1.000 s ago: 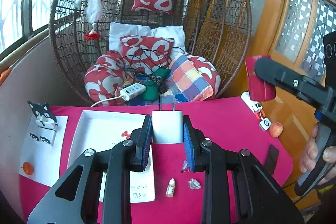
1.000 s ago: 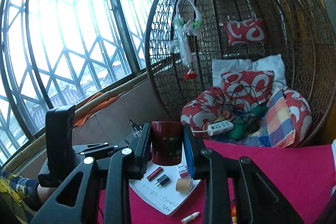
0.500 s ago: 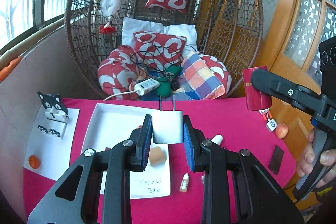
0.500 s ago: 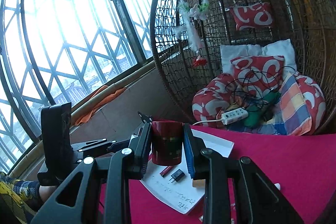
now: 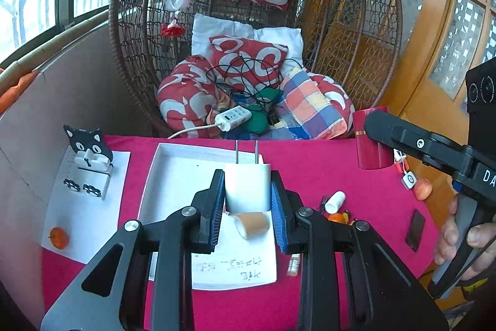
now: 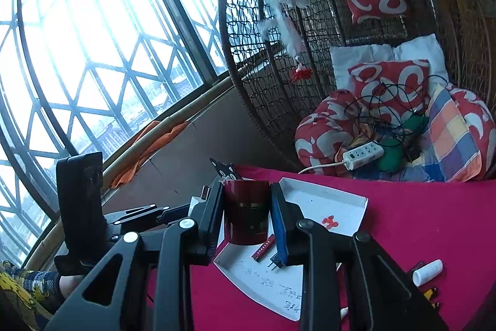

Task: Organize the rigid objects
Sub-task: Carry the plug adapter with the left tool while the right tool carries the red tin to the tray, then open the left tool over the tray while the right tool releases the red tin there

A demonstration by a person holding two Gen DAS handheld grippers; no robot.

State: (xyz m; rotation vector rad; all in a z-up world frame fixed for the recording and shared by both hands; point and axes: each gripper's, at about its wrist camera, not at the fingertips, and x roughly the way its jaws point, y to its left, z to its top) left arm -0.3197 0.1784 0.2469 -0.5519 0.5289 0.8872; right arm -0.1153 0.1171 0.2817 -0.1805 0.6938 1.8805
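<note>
I've got the white charger plug (image 5: pixel 247 186) pinched between my left gripper's (image 5: pixel 247 197) blue pads, prongs pointing up and away, and it hangs above the white tray (image 5: pixel 173 176) that sits on the pink-covered table (image 5: pixel 310 157), toward the table's far edge. Under the plug, on the tray's near half, lies a tan tape roll (image 5: pixel 251 225) on its side, and there's handwriting on the tray's near end. In my right gripper (image 6: pixel 247 213) the jaws are clamped on a dark red cup (image 6: pixel 246 211), upright, held over the tray's left side as the right wrist camera sees it; from the left camera that same cup shows above the table's far right edge. On the tray below the cup I can see a slim red stick (image 6: pixel 263 247) and a small dark plug (image 6: pixel 275 262), close together, and a red mark (image 6: pixel 330 221) further along the tray. Off the tray, toward the table's right side, a white cap-shaped tube (image 5: pixel 335 201) lies beside something orange (image 5: pixel 338 216); a black flat piece (image 5: pixel 415 230) and a peach-coloured ball (image 5: pixel 423 189) sit near the right edge. At the left edge, a cat-faced stand (image 5: pixel 88 155) and a small orange (image 5: pixel 59 237) rest on white paper (image 5: pixel 83 216).
</note>
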